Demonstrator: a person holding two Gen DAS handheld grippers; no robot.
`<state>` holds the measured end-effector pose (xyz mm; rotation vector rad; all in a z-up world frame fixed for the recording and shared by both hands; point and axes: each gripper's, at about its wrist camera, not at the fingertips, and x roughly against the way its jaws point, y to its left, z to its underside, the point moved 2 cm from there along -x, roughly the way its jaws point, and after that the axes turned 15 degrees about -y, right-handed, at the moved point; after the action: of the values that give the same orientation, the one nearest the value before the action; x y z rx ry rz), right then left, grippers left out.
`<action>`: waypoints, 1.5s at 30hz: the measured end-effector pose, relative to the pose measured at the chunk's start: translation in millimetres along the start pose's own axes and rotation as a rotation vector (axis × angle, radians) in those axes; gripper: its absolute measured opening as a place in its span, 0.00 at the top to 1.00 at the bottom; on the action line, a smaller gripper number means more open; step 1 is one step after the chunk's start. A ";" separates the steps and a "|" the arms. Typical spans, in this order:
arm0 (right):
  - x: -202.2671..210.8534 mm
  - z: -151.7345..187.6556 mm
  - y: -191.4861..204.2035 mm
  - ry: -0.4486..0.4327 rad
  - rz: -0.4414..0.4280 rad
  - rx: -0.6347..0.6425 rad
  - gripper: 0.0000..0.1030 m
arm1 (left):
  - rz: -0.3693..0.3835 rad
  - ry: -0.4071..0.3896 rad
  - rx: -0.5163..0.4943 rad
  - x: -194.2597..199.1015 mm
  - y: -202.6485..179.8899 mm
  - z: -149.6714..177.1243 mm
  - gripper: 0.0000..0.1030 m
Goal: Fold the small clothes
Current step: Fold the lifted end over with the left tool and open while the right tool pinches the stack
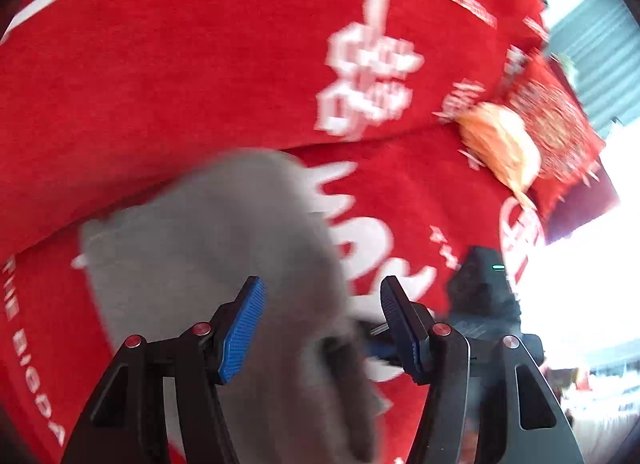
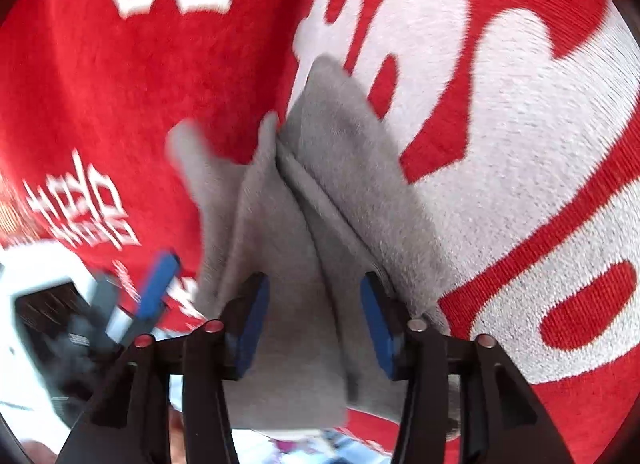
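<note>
Soft grey knit garment creased on red terry cloth, both grippers' fingers apart.

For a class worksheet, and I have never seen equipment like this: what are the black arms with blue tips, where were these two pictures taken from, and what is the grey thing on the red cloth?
A person holds a two-finger claw in each hand; each carries a camera looking along its fingers. One picture is from the left claw, the other from the right claw. A grey garment lies on a red cloth with white lettering. Both claws stand open, with grey fabric between the blue pads, not pinched.
</note>
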<state>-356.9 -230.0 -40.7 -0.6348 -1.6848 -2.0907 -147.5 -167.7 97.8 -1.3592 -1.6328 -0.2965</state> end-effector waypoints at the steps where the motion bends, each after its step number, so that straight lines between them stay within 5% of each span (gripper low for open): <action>1: 2.6 -1.9 -3.4 -0.013 -0.018 -0.036 0.43 | -0.024 -0.003 0.016 4.0 11.0 1.3 0.40; 6: 3.2 -17.5 -10.9 -0.010 -0.094 -0.116 0.31 | -0.235 0.052 0.106 5.6 77.8 31.2 0.40; 10: -3.1 -21.8 -4.0 0.024 -0.131 -0.108 0.30 | -0.332 0.080 0.191 8.3 118.2 55.2 0.40; 13: -27.8 -19.2 15.7 0.090 -0.048 0.005 0.31 | -0.345 0.100 0.225 6.1 129.3 68.2 0.40; 15: -38.7 -17.1 29.5 0.125 0.030 0.123 0.58 | -0.349 0.097 0.220 3.3 128.5 70.6 0.40; 16: -39.4 -15.5 32.4 0.143 0.081 0.198 0.81 | -0.351 0.097 0.212 3.2 128.0 72.1 0.40; 18: -42.9 -8.2 58.8 0.141 0.164 0.375 0.81 | -0.329 0.090 0.199 4.7 123.7 69.5 0.40; 23: -7.9 7.5 79.4 0.109 0.107 0.508 0.81 | -0.217 0.082 0.125 6.4 102.1 66.0 0.40; 26: -13.4 6.5 57.4 0.098 0.226 0.529 0.81 | -0.226 0.124 0.114 -6.2 103.2 78.8 0.39; 27: -17.7 1.6 40.6 0.090 0.304 0.551 0.80 | -0.222 0.134 0.119 -10.6 104.5 84.6 0.26; 28: -24.6 -0.3 36.1 0.092 0.345 0.567 0.78 | -0.243 0.137 0.114 -12.3 106.0 88.2 0.18; 33: -18.3 3.7 42.7 0.063 0.397 0.634 0.75 | -0.283 0.125 0.091 2.3 105.7 97.7 0.18; 37: -17.1 9.8 55.6 0.046 0.477 0.683 0.62 | -0.353 0.103 0.105 12.1 113.3 82.7 0.18; 43: -22.1 -21.6 71.7 -0.006 0.422 0.609 0.61 | -0.417 0.028 0.173 4.0 138.9 51.4 0.18; 45: -36.3 -33.5 78.0 -0.011 0.424 0.594 0.73 | -0.419 0.029 0.181 -5.0 145.3 46.5 0.18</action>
<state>-287.4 -278.7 -4.2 -0.7212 -1.8524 -1.2175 -46.4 -87.5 16.4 -0.8672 -1.8647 -0.4001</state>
